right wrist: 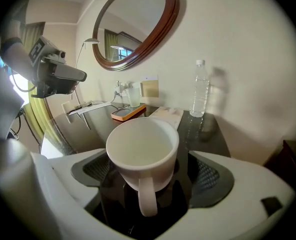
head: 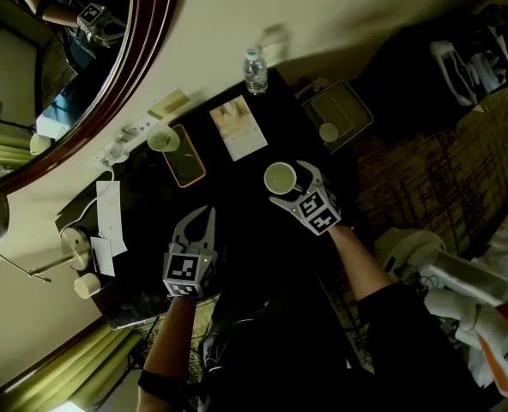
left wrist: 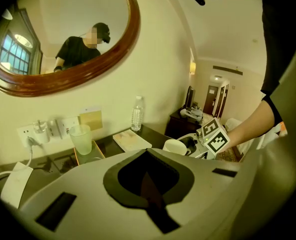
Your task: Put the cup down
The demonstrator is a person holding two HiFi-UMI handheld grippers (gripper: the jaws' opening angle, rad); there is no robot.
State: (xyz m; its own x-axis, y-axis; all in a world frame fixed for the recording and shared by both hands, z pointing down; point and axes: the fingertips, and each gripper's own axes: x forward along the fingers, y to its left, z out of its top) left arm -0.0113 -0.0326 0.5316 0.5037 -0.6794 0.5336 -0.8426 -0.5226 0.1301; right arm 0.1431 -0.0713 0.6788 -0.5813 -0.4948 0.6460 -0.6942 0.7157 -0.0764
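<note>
cup (right wrist: 143, 154): glossy ceramic | table (right wrist: 85, 128): dark, glossy | bottle (right wrist: 199, 90): clear plastic

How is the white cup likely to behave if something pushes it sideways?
The white cup looks rigid and glazed, so it would probably slide on the glossy table. It seems empty and squat, so tipping looks unlikely. A hard knock might chip it.

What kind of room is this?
Probably a hotel room: an oval wood-framed mirror hangs over a dark desk holding a water bottle and a glass on a tray.
</note>
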